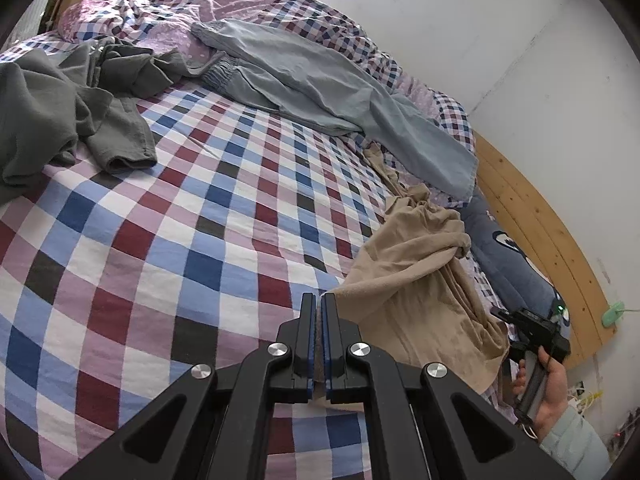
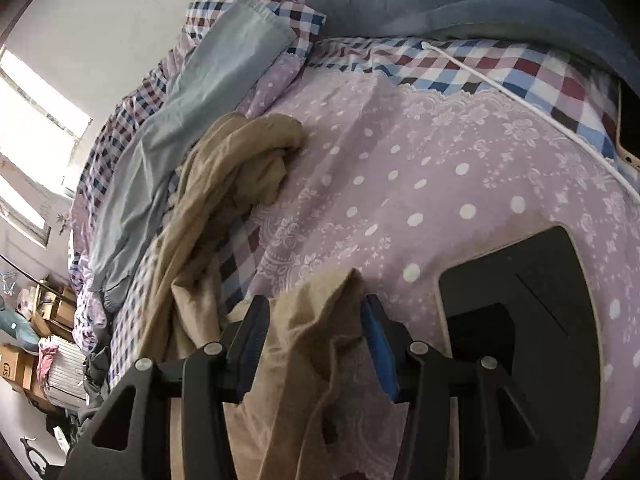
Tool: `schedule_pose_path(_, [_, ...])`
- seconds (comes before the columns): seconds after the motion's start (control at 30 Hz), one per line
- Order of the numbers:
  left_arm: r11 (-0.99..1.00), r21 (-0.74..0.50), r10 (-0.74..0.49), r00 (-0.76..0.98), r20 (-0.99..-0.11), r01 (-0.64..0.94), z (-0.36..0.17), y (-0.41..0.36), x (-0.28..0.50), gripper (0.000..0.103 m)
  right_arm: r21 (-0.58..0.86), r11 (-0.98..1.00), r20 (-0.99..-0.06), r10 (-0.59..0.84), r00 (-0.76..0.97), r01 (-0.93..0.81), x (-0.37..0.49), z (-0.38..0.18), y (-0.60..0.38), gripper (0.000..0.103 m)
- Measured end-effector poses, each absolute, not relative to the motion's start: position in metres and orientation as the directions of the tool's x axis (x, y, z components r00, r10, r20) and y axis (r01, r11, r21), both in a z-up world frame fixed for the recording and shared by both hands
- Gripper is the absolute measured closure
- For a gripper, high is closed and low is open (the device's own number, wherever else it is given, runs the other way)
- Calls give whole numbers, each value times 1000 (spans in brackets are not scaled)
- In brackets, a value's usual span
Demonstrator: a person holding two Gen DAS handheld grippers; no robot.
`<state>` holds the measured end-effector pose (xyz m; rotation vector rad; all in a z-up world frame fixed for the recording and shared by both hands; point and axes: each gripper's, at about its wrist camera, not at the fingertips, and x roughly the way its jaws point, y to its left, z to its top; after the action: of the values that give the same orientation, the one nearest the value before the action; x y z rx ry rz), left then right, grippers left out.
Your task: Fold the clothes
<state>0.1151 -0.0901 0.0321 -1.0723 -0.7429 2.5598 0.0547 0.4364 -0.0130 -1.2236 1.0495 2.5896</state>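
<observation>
left gripper (image 1: pixel 319 300) fingers pinched on corner of crumpled tan cloth garment (image 1: pixel 424 280) | garment draped to right gripper (image 1: pixel 508 320) | checked bedsheet (image 1: pixel 192 240) beneath | pale-blue trousers (image 1: pixel 320 84) behind

Your left wrist camera sits low over the checked bedspread (image 1: pixel 168 216), looking along its fingers across the bed toward the wall. Your right one hangs much nearer — facing the lilac dotted cover (image 2: pixel 440 184). Both share the tan garment (image 1: pixel 420 272) and pale blue trousers (image 2: pixel 192 120).
</observation>
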Motion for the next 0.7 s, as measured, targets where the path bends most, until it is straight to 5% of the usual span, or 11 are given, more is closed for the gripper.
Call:
schedule_pose_path(0.1, [-831, -553, 439, -680, -588, -58, 31, -89, 114, 102, 547, -762, -701, -191, -687, -347, 54, -15, 439, 55])
schedule_pose_path(0.2, [-819, -570, 446, -688, -572, -57, 33, -93, 115, 102, 541, -757, -712, -179, -680, -367, 57, -17, 442, 101])
schedule_pose_path(0.7, [-780, -621, 432, -786, -442, -79, 74, -138, 164, 102, 549, -763, -613, -89, -785, -342, 166, 35, 436, 102])
